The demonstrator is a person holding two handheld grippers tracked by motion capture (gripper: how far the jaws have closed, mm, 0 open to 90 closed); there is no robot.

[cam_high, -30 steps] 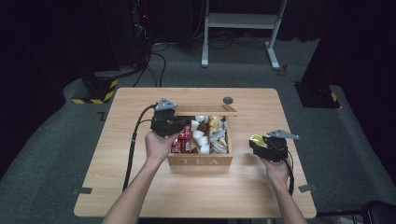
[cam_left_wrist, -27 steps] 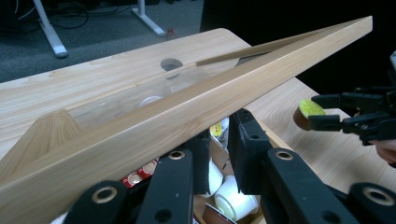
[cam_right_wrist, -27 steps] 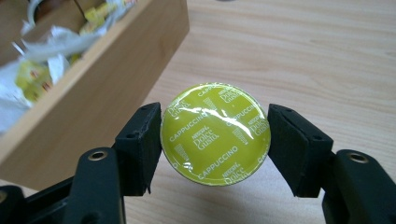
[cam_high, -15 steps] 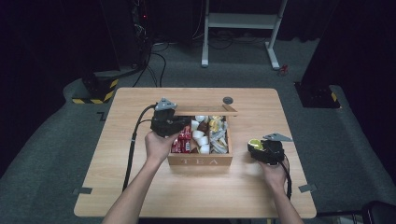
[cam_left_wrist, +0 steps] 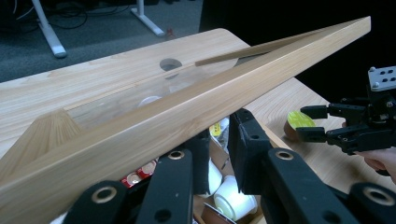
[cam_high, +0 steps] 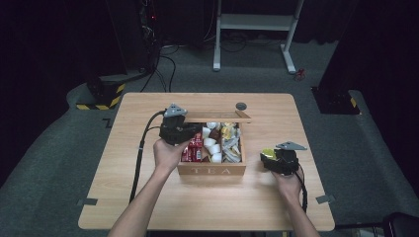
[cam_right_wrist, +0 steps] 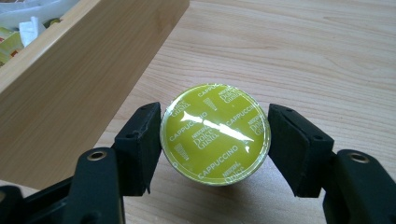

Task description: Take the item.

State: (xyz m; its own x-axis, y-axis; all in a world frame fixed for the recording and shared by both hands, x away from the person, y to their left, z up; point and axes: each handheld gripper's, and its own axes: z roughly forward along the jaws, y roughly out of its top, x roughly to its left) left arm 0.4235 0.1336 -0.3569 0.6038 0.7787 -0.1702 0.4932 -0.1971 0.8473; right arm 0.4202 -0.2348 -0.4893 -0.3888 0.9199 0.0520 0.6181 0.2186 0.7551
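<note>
Wooden table (cam_high: 148,197): pale wood grain across the middle of the high view, forearms coming in from the bottom edge.
Left gripper (cam_high: 195,132): left of centre in the high view, at the upper left corner of the tea box; in its own view the two black jaws stand narrow, a slim gap between them, right under the lid's edge. Whether they pinch the lid, I cannot tell.
Lid (cam_left_wrist: 187,112): a long wooden bar running tilted from lower left to upper right of the left gripper view, raised above the compartments.
Tea box (cam_high: 211,170): centre of the high view, "TEA" on its front wall; red packets in the left compartment, white cups in the middle, yellowish sachets on the right.
Right gripper (cam_high: 265,159): right of centre in the high view, just beside the box's right wall, down at table level.
Capsule (cam_right_wrist: 215,133): there it is, dead centre of the right gripper view, a yellow-green foil top reading "CAPPUCCINO", clamped between the two black pads, left pad touching its left rim, right pad at its right rim.
Capsule's place: outside the box, over bare table, the box wall rising at the upper left of the right gripper view.
</note>
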